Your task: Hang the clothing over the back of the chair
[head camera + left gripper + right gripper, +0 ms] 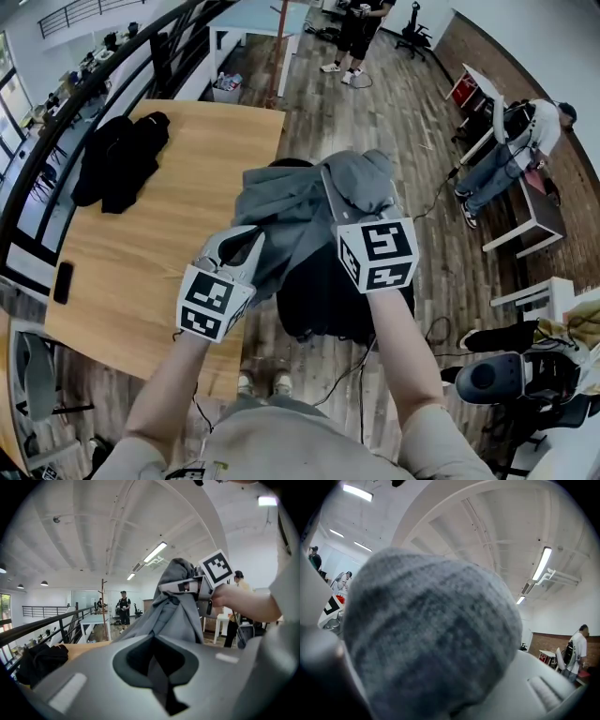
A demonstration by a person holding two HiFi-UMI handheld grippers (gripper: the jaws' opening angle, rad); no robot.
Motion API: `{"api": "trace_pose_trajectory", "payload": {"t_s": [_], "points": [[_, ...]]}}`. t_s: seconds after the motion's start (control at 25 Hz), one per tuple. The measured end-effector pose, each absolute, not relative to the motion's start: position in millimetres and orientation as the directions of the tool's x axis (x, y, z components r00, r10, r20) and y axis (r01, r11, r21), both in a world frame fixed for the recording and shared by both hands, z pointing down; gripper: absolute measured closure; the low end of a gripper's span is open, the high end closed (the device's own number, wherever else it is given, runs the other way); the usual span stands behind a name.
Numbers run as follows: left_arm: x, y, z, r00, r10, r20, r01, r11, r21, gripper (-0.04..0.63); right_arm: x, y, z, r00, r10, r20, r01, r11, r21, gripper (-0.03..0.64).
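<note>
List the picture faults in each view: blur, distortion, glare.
Head view: sharp and evenly lit, but the wide lens bows the table edge. Left gripper view: dark round border; the left tongs loom soft up close; the lamp glares. Right gripper view: the garment crowds the lens, blurred, blocking most of the scene.

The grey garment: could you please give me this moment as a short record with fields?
garment: grey garment, bunched, held up over the black chair
left hand-held gripper: shut on the garment
right hand-held gripper: shut on the garment
table: wooden table beside the chair, black clothing lying on it
task: garment not yet released
</note>
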State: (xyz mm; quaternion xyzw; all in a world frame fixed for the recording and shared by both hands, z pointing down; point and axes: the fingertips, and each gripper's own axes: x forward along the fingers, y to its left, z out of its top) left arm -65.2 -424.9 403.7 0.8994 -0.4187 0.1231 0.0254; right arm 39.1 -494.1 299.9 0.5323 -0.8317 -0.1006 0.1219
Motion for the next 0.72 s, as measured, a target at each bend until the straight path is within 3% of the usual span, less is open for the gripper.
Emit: {"api": "trace_pose_trajectory", "payload": {"t_s": [0.72], "points": [[-38.5,-413.9,448.6,0.587,-0.731,0.348,-0.759,-0.646,-0.077,0.595,83.5,-471.9,446.9,-0.374,-0.870,0.322,-0.865,0.453,0.216,0.462]]}}
